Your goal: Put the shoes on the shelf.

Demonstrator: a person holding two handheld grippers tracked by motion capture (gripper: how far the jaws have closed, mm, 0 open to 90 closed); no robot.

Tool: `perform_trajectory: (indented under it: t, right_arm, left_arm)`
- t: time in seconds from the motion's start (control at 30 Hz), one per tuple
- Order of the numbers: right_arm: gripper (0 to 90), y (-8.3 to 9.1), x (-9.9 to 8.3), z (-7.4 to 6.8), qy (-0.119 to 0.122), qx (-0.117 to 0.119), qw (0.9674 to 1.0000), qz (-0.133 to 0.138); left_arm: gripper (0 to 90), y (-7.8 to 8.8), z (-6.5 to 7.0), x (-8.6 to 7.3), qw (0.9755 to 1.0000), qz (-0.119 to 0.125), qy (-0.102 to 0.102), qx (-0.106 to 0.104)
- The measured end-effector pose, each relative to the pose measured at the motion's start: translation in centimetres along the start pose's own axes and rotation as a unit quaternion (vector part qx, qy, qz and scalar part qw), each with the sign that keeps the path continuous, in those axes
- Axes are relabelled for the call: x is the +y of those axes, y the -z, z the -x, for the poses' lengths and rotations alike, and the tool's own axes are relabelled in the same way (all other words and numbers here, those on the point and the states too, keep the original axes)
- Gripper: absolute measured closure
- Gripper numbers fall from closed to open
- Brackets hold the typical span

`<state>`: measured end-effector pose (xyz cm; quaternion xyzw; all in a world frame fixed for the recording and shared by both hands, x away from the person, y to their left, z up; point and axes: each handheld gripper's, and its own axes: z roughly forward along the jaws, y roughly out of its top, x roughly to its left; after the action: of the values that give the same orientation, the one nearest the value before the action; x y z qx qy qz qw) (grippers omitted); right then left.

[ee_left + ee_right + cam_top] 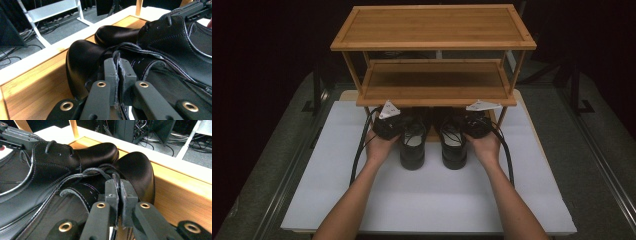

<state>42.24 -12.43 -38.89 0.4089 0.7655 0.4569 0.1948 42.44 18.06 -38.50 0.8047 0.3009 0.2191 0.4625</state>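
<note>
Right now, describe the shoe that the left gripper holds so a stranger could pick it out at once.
Start at the two-tier bamboo rack on the white table mat. Under its lower shelf, two glossy black leather lace-up shoes stand side by side, heels toward the person. It is the left shoe, its outer edge pinched by the left gripper.

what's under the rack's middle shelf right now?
Two black shoes sit side by side on the rack's wooden bottom board, toes pushed in, heels sticking out toward the person. The middle shelf covers the toes from above; both gripper views show them rounded and glossy.
</note>
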Motion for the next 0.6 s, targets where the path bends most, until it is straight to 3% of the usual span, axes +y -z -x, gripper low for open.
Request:
perform_trajectory:
  t: [0.13,0.23,0.33,0.6]
  right_arm:
    - [77.9,0.3,-0.1,-0.2,-0.007,0.011,0.9999,-0.002]
    - [69.1,0.7,-0.1,-0.2,-0.012,0.019,0.9998,0.001]
    - [57.4,1.8,0.0,0.0,-0.022,0.042,0.9988,0.007]
    - [31.6,4.7,-1.1,-0.7,-0.003,0.068,0.9976,-0.013]
  left_arm:
    - [79.9,0.2,0.0,0.0,0.9998,0.0,0.007,-0.02]
    - [69.7,0.6,0.1,0.0,0.9996,-0.013,0.003,-0.024]
    - [59.0,1.5,-0.3,0.1,0.9993,0.004,0.016,-0.035]
    - [34.6,5.0,0.3,0.0,0.9973,0.006,0.021,-0.07]
